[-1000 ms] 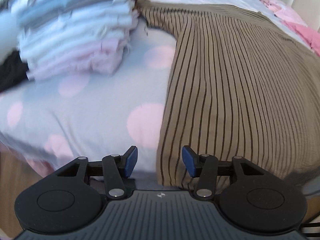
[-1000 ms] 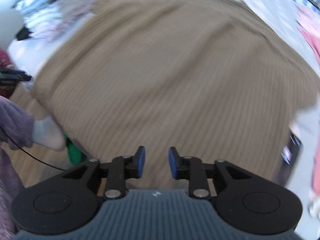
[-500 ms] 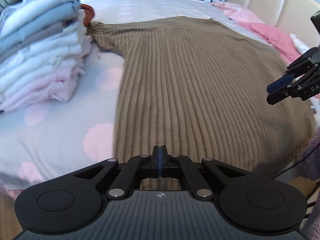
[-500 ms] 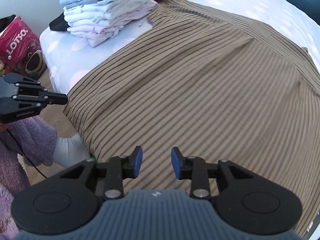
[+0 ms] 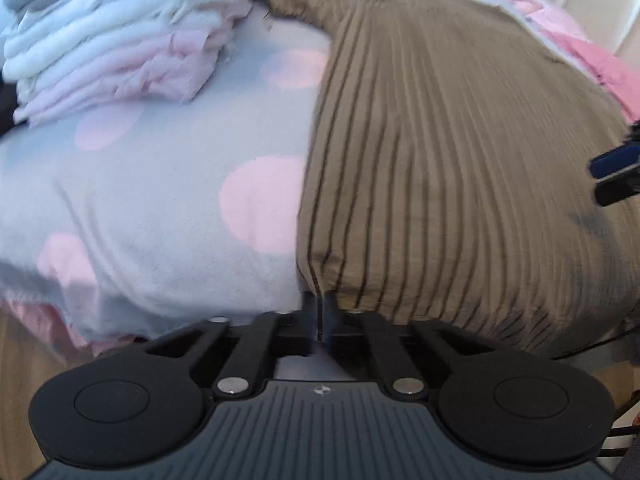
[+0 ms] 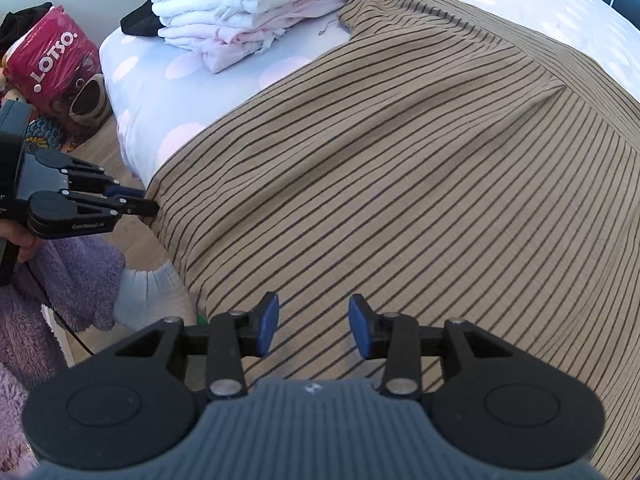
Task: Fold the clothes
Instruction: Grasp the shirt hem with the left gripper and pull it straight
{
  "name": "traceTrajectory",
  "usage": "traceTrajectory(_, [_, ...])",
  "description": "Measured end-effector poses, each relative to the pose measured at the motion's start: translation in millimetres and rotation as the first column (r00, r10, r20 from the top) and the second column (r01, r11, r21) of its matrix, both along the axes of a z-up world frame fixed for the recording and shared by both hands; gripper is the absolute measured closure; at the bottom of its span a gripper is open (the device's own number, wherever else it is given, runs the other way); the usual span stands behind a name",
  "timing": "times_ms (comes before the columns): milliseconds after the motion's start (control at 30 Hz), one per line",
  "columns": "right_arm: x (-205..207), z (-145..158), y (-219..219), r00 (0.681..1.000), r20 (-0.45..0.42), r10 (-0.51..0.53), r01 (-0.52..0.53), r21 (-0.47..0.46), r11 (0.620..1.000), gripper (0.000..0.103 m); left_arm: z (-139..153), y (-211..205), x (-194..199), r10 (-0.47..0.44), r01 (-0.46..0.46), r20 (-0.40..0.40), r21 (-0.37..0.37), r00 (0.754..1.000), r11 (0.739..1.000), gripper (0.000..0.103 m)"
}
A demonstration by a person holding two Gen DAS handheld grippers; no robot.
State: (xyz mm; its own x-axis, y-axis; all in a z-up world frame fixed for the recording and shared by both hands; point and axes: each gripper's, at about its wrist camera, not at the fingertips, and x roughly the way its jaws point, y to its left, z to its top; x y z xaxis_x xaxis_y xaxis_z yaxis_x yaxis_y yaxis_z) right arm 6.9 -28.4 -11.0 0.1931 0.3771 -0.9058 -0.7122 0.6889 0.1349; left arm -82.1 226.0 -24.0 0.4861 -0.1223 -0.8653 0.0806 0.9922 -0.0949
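Observation:
A brown garment with thin dark stripes [image 5: 460,140] [image 6: 400,160] lies spread flat over the bed. My left gripper [image 5: 320,304] is shut on its near left corner at the bed's edge, where the cloth puckers into the jaws. The right wrist view shows that gripper [image 6: 150,209] from the side, its tips at the same corner. Over the garment's near hem, further right, my right gripper [image 6: 313,330] has its jaws opening; the cloth lies under the blue pads and nothing is pinched. Its tips [image 5: 600,178] show at the right edge of the left wrist view.
A tall stack of folded white and pink clothes [image 5: 120,28] [image 6: 248,0] stands on the grey sheet with pink dots [image 5: 160,180] left of the garment. Pink cloth [image 5: 592,52] lies far right. A pink LOTSO bag [image 6: 52,56] and a purple fuzzy sleeve [image 6: 72,272] sit by the bed's edge.
My left gripper closed from open, then dropped onto the garment's near left corner. The right gripper swung across the garment and its jaws spread wider.

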Motion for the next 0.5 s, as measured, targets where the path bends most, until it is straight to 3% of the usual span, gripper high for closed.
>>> traceTrajectory(133, [1.2,-1.3,0.3,1.000,-0.003,-0.008,0.008,-0.001,1.000,0.060,27.2,-17.2,-10.0,-0.098,0.103,0.109,-0.049,0.989,0.993,0.103])
traceTrajectory(233, [2.2,-5.5,-0.5,1.000,-0.015,-0.015,0.014,-0.014,1.000,0.060,38.6,-40.8,-11.4,-0.207,0.218,0.165,-0.051,0.964,0.975,0.103])
traceTrajectory(500, [3.8,-14.7,-1.5,1.000,-0.026,-0.014,0.013,-0.035,0.999,0.058,23.3,-79.4,-8.0,-0.395,0.403,0.114,-0.060,0.912,0.913,0.103])
